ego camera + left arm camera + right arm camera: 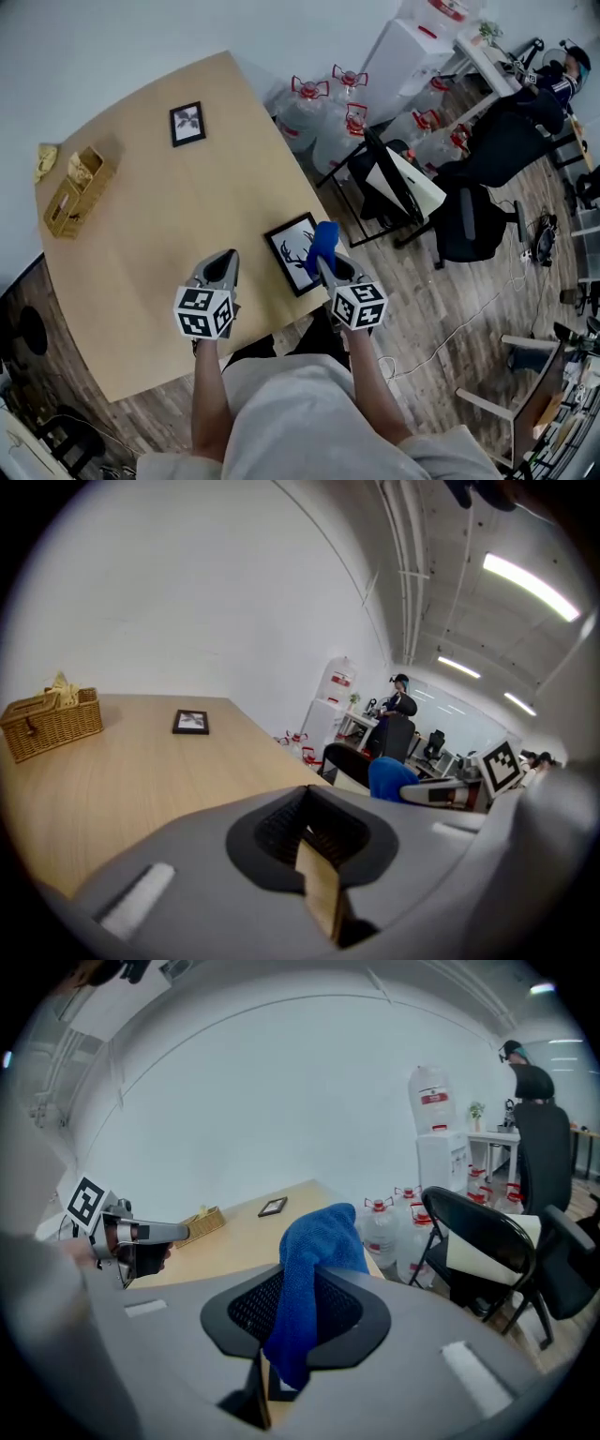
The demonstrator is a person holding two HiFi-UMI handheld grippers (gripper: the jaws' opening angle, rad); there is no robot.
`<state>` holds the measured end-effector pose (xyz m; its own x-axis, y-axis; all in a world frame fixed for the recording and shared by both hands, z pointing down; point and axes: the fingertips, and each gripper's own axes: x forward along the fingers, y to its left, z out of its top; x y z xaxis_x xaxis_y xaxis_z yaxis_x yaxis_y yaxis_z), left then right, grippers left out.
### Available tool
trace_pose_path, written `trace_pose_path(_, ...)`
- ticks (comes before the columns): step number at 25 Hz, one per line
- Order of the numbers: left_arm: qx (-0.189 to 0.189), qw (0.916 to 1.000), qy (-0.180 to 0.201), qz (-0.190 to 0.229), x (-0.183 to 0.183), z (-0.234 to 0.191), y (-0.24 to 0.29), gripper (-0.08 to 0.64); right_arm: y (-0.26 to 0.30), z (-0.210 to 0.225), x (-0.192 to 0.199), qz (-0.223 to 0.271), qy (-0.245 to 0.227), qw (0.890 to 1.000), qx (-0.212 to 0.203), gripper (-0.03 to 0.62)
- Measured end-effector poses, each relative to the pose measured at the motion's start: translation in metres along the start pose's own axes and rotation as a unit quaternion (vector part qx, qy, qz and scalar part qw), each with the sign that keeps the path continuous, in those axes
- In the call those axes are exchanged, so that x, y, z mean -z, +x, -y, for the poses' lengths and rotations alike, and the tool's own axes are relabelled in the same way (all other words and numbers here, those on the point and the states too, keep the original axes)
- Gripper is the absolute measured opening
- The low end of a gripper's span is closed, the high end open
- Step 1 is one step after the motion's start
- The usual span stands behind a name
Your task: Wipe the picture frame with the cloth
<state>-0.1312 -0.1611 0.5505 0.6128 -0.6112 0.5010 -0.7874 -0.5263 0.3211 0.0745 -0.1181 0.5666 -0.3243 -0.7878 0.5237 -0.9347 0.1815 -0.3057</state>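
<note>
My right gripper (327,269) pinches the blue cloth (323,236) directly over the deer picture frame (292,254), ready, I judge, to wipe. My left gripper (222,266), jaws pressed together on nothing, hovers left of the frame, clear.

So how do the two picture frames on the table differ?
The near frame is clearly larger than the far frame. The near frame shows an antlered deer head; the far frame's picture is too small to read. The near frame sits at the table's edge, partly overlapped by the blue cloth in the head view; the far frame lies clear, farther away. Both are black-edged and lie flat.
</note>
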Motion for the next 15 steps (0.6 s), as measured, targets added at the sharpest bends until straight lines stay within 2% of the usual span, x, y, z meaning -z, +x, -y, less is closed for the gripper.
trace_pose_path(4,-0.034,0.9992,0.003,-0.024,0.014,0.002,0.016,0.052,0.028,0.007,-0.013,-0.027,-0.056,0.997,-0.042,0.061)
trace_pose_path(9,-0.043,0.993,0.037,-0.104,0.059,0.032,0.05,0.052,0.042,0.035,-0.03,-0.045,-0.126,0.988,-0.08,0.061)
trace_pose_path(12,-0.037,0.9863,0.052,-0.152,0.088,0.043,0.075,0.052,0.053,0.059,-0.038,-0.06,-0.169,0.979,-0.093,0.061)
trace_pose_path(15,-0.032,0.9805,0.061,-0.184,0.109,0.049,0.092,0.052,0.066,0.074,-0.035,-0.087,-0.214,0.966,-0.114,0.061)
